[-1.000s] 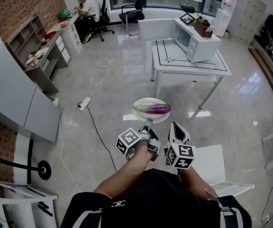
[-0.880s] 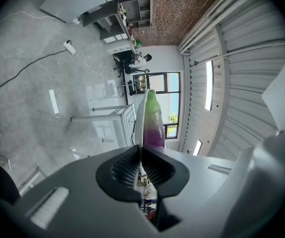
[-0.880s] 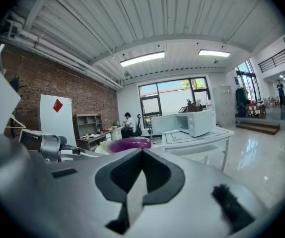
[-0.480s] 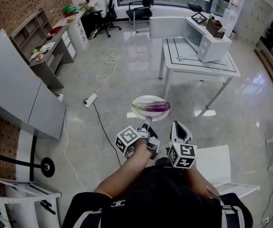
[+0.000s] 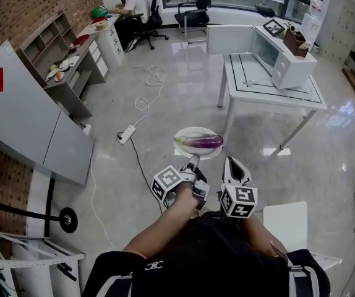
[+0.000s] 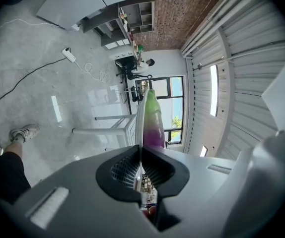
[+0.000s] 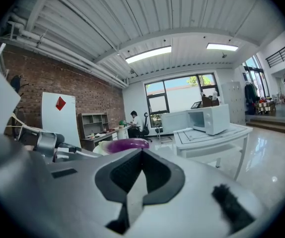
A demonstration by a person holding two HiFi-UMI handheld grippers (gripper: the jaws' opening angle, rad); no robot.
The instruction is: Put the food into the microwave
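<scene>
A purple eggplant lies on a white plate that is carried in the air over the floor. My left gripper is shut on the plate's near rim; in the left gripper view the plate shows edge-on between the jaws, with the eggplant beside it. My right gripper hangs just right of the plate, shut and empty. The white microwave stands on a white table ahead to the right, also seen in the right gripper view as the microwave, door side facing me.
A power strip and its cables lie on the floor to the left. Grey cabinets and shelves line the left wall. A person sits at a far desk. A brown box sits on the microwave. A white seat is at my right.
The table and microwave have come nearer and shifted right in the head view as I walk forward. Both grippers and the plate keep their places in front of me.
</scene>
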